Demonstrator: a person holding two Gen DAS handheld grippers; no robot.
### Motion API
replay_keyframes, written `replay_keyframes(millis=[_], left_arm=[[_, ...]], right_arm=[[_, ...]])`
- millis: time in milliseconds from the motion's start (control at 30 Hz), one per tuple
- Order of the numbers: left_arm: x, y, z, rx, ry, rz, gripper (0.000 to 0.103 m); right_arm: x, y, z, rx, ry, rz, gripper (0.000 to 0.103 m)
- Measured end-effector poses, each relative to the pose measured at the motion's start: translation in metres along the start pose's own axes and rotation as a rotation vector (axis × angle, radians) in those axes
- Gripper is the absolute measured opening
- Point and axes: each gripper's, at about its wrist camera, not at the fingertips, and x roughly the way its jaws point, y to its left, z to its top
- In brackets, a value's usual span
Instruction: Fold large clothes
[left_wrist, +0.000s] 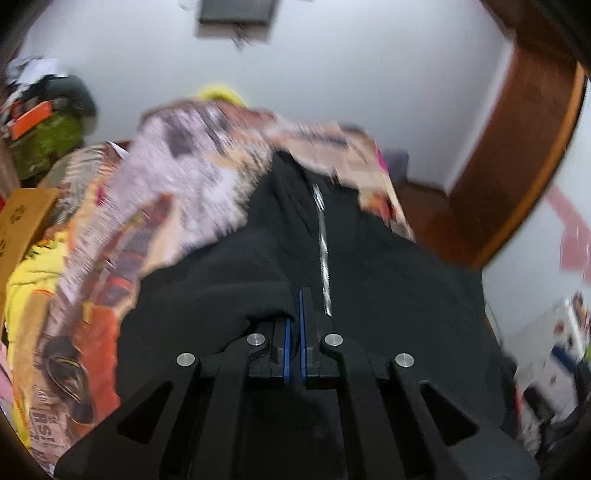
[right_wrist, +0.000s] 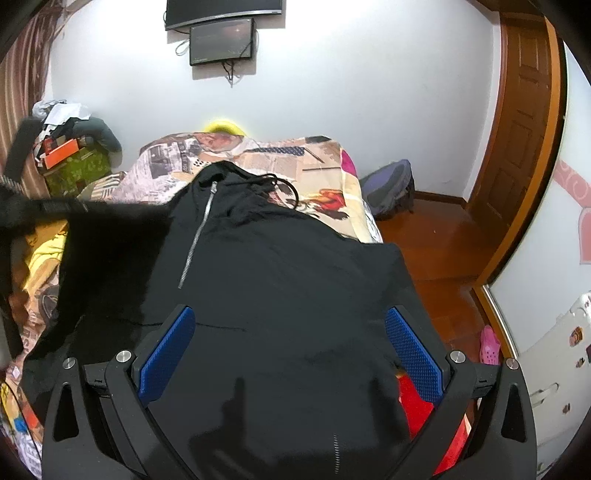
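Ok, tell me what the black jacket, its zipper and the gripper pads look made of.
Black jacket: soft matte knit, likely fleece or cotton; it drapes and creases.
Zipper: silvery, glinting teeth, probably metal.
Right gripper pads: blue, dimpled, apparently rubber or plastic.

A plain white wall carries two dark wall-mounted screens. A brown panelled wooden door stands right, above a glossy reddish wooden floor.
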Motion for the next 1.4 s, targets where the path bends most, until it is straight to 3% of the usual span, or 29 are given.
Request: replay_keyframes(millis=[233, 300, 467, 567, 767, 933, 1100, 1267, 1400], left_arm=[[0.046, -0.033, -0.053, 0.113, 0.171, 0.004, 0.003], [0.053, -0.033, -0.065, 0.124, 0.215, 0.004, 0.008], [0.058, -0.036, -0.083, 0.158, 0.279, -0.011, 0.033], [0.041, -0.038, -0.087, 0.191, 0.262, -0.033, 0.050], [-0.004, -0.016, -0.077, 0.192, 0.173, -0.031, 0.051], [-0.057, 0.021, -0.062, 0.173, 0.007, 0.070, 0.063], [-0.093, 0.070, -0.055, 0.134, -0.090, 0.165, 0.070], [-0.108, 0.124, -0.061, 0.080, -0.115, 0.276, 0.076], [-0.109, 0.158, -0.071, 0.029, -0.096, 0.315, 0.077]], right_arm=[[0.009, -0.006, -0.009, -0.004, 0.040, 0.004, 0.102], [0.013, -0.003, -0.010, -0.020, 0.051, 0.006, 0.102], [0.019, 0.005, -0.008, -0.055, 0.070, 0.031, 0.102], [0.018, 0.014, -0.003, -0.086, 0.065, 0.040, 0.102], [0.011, 0.043, 0.014, -0.163, 0.018, 0.055, 0.102], [0.008, 0.080, 0.026, -0.228, -0.016, 0.092, 0.102], [0.017, 0.129, 0.034, -0.323, -0.018, 0.179, 0.102], [0.036, 0.178, 0.033, -0.426, 0.023, 0.253, 0.102], [0.058, 0.217, 0.021, -0.505, 0.083, 0.288, 0.102]])
